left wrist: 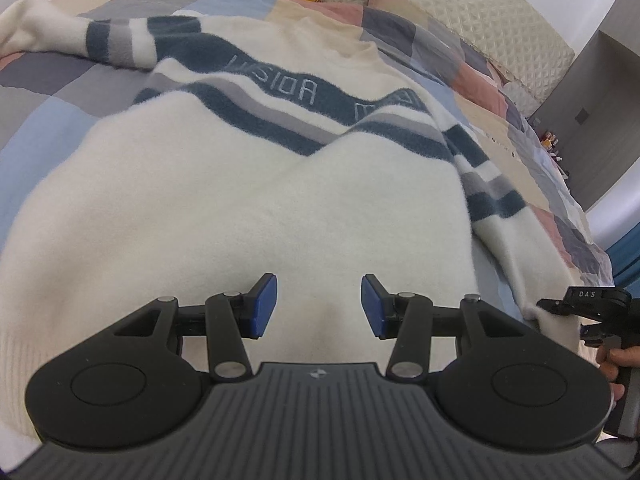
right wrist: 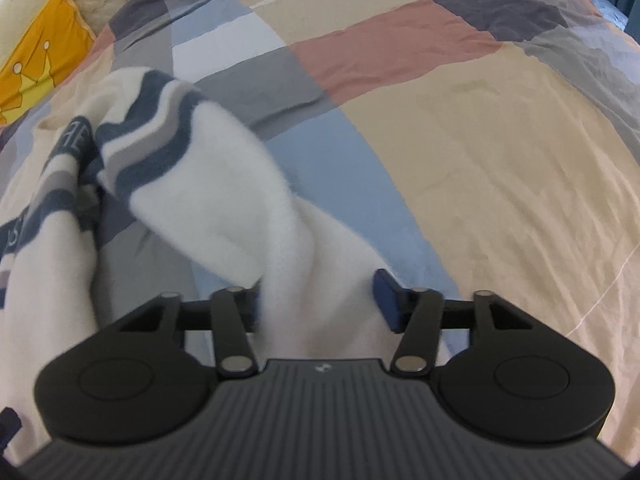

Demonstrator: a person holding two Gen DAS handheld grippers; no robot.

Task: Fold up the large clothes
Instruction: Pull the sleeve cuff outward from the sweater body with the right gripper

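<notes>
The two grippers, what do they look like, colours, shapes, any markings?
Both the left gripper and right gripper are matte black: a ribbed dark grey deck with a small round emblem, two round housings, and slim link arms with silver pivot pins. Their finger pads are blue and rectangular. Seen from the side, the right one bears white lettering "DAS". No cables or sleeves show.

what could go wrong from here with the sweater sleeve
1. The sleeve lies bunched and twisted, its end between the fingers of the right claw, which stand apart. Left like that, the fold may come out lumpy.
2. The other sleeve is spread out on the quilt, so the sweater is uneven.
3. The left claw hovers open over the hem; closing there could pinch up only the top layer.
</notes>
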